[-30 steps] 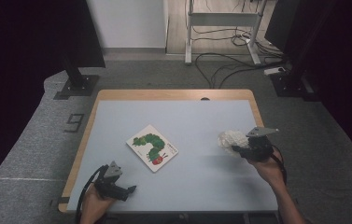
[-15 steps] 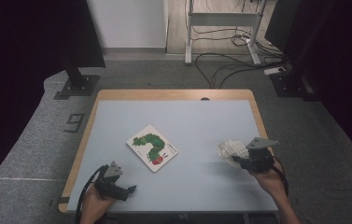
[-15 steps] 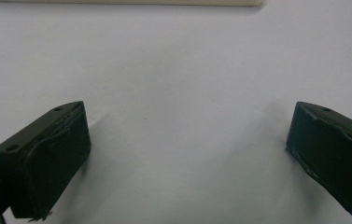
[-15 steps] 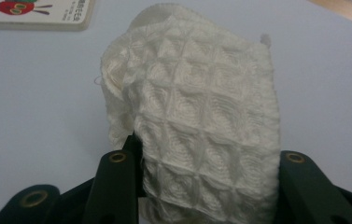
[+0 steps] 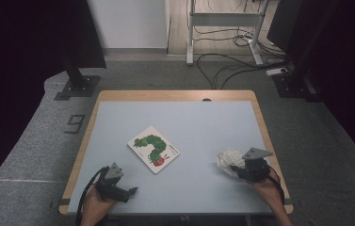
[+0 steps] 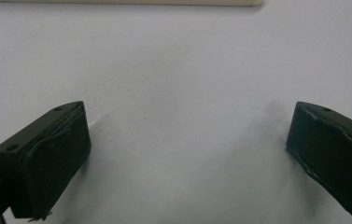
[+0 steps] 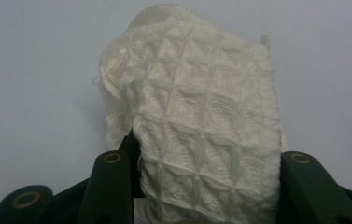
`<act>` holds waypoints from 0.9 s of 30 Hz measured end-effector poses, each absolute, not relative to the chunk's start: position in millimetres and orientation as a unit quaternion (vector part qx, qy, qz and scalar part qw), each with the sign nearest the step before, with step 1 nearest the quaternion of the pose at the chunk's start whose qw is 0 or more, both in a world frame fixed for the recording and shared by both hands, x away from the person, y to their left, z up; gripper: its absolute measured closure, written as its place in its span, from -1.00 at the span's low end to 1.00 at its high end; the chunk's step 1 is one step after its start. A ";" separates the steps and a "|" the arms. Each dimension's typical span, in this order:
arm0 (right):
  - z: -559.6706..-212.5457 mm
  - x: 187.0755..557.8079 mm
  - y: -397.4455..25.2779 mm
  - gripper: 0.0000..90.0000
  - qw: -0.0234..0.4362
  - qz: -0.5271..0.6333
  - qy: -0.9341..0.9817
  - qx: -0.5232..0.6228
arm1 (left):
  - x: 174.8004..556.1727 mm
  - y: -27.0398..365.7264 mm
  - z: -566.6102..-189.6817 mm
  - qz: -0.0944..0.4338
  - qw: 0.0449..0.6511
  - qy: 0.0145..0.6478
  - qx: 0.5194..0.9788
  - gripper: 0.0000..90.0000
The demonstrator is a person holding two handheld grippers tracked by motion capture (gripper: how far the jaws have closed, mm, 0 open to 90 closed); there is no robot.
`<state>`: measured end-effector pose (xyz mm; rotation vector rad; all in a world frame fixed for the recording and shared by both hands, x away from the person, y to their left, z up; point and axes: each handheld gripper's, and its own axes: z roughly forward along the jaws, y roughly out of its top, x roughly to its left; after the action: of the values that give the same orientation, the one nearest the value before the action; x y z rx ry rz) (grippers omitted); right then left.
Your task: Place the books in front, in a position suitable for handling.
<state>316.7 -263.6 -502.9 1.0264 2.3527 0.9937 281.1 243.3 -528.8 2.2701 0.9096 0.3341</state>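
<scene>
**Cloth gripped at the near right of the tabletop**

A pale blue tabletop (image 5: 198, 122) with a wooden rim is seen from above, set on grey carpet in a dim room. At its near left edge the left gripper (image 5: 127, 193) is held low over bare surface; in the left gripper view its fingers (image 6: 47, 161) are spread wide apart with nothing between them.

At the near right, the right gripper (image 5: 237, 168) is held close to the tabletop, with a bunched white waffle-weave cloth (image 5: 228, 160) at its tip. In the right gripper view the cloth (image 7: 197, 126) is seen clamped between the two fingers (image 7: 110, 186), its free part standing up and folding over ahead of them.

Farther in, near the middle, a picture book (image 5: 154, 148) with a green caterpillar on its cover lies flat, well apart from both grippers. Beyond the far edge, cables, a metal stand and dark curtains can be made out.

The grip appears to be taken on one bunched part of the cloth, so a slip is judged possible if the cloth is dragged hard across the surface. If a wipe toward the middle is intended, the book could be pushed or caught by the trailing fold. The loose fabric could also hide the surface from the gripper's own camera.
</scene>
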 end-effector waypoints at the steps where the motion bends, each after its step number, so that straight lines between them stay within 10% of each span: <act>1: -502.9 316.7 -263.6 0.20 0.193 0.354 0.839 0.366 | 281.1 243.3 -528.8 0.128 0.330 0.348 0.868 -1.00; 15: -516.6 316.6 -257.8 -0.22 0.186 0.342 0.849 0.358 | 281.1 243.2 -528.7 0.128 0.330 0.347 0.868 -1.00; 27: -500.5 315.2 -255.3 -1.00 0.197 0.350 0.840 0.364 | 281.4 243.2 -528.4 0.126 0.329 0.348 0.869 -1.00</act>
<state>315.2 -255.3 -500.5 1.0176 2.3527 0.9802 281.4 243.2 -528.4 2.2741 0.9098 0.3304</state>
